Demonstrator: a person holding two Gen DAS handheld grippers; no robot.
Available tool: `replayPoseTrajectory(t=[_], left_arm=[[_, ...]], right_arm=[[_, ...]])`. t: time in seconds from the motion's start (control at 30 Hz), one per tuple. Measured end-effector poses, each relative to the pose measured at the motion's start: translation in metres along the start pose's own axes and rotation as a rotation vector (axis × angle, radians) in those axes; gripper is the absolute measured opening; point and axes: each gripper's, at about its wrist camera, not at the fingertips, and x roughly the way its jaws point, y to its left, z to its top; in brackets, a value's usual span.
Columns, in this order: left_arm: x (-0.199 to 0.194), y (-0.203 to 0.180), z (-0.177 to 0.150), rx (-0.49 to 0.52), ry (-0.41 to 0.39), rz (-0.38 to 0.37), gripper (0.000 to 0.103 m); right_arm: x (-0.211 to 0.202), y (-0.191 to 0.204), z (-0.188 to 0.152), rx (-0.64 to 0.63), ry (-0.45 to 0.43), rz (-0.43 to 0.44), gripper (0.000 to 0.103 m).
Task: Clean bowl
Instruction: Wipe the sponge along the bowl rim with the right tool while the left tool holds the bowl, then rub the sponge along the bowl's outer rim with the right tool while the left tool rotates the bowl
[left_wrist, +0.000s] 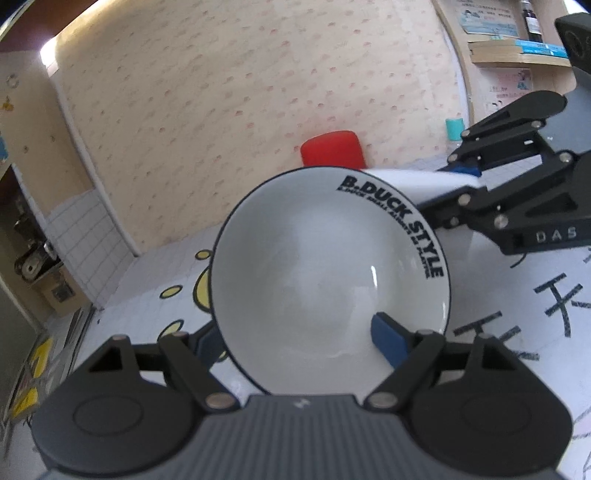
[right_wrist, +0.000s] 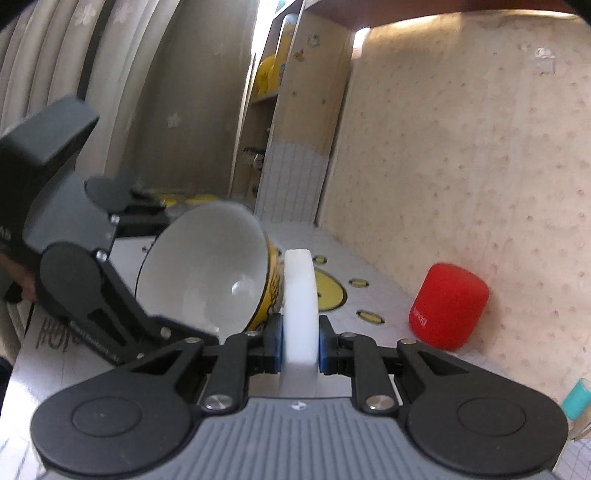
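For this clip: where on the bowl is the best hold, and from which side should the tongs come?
The rim, approached edge-on from the near side, as the left tongs already do: one finger inside the bowl, the other outside. The thin, tilted wall fits between the fingers, and the open mouth faces the white sponge.

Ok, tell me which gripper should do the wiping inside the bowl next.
Right. The right gripper is shut on the white sponge, just beside the tilted bowl. The left gripper is busy clamping the bowl's rim, so it should likely just hold.
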Motion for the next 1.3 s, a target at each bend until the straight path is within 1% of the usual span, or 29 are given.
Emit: replayPoseTrajectory(t=[0.1, 0.17, 0.23, 0.37, 0.47, 0.53, 0.57, 0.63, 0.7, 0.8, 0.97, 1.07, 1.3], left_arm=[[0.0, 0.007, -0.003, -0.046, 0.017, 0.009, 0.082], [-0.001, 0.008, -0.005, -0.052, 0.017, 0.018, 0.082], [-0.002, 0.008, -0.006, -0.05, 0.015, 0.025, 0.082], [-0.002, 0.006, -0.005, -0.04, 0.018, 0.032, 0.082], [-0.003, 0.006, -0.006, -0.035, 0.018, 0.033, 0.082], [-0.004, 0.007, -0.007, -0.041, 0.021, 0.033, 0.082], [-0.005, 0.006, -0.007, -0.042, 0.021, 0.035, 0.082], [-0.006, 0.006, -0.008, -0.041, 0.02, 0.039, 0.082], [-0.007, 0.006, -0.008, -0.038, 0.02, 0.041, 0.082], [-0.006, 0.007, -0.006, -0.03, 0.023, 0.042, 0.082], [-0.005, 0.007, -0.001, -0.01, 0.001, 0.064, 0.082], [0.0, 0.011, 0.001, -0.048, 0.014, 0.049, 0.083], [0.001, 0.017, -0.005, -0.076, 0.016, 0.049, 0.083]], right_arm=[[-0.001, 0.001, 0.001, -0.001, -0.011, -0.005, 0.017], [-0.001, 0.001, 0.002, 0.001, -0.012, 0.001, 0.017], [-0.002, 0.001, 0.002, -0.004, -0.001, 0.018, 0.017], [0.002, 0.005, 0.0, -0.037, 0.047, 0.033, 0.017], [-0.002, 0.004, 0.002, -0.024, 0.01, 0.025, 0.017], [-0.011, -0.001, 0.006, 0.019, -0.066, 0.033, 0.017], [-0.013, -0.002, 0.006, 0.029, -0.082, 0.038, 0.017], [-0.013, -0.002, 0.006, 0.023, -0.08, 0.042, 0.017], [-0.007, 0.002, 0.003, -0.011, -0.03, 0.033, 0.017], [-0.002, 0.006, 0.002, -0.03, -0.006, 0.037, 0.017], [0.004, 0.008, 0.001, -0.05, 0.01, 0.05, 0.017], [0.003, 0.009, 0.001, -0.049, 0.009, 0.051, 0.017], [0.003, 0.01, 0.003, -0.051, 0.011, 0.044, 0.017]])
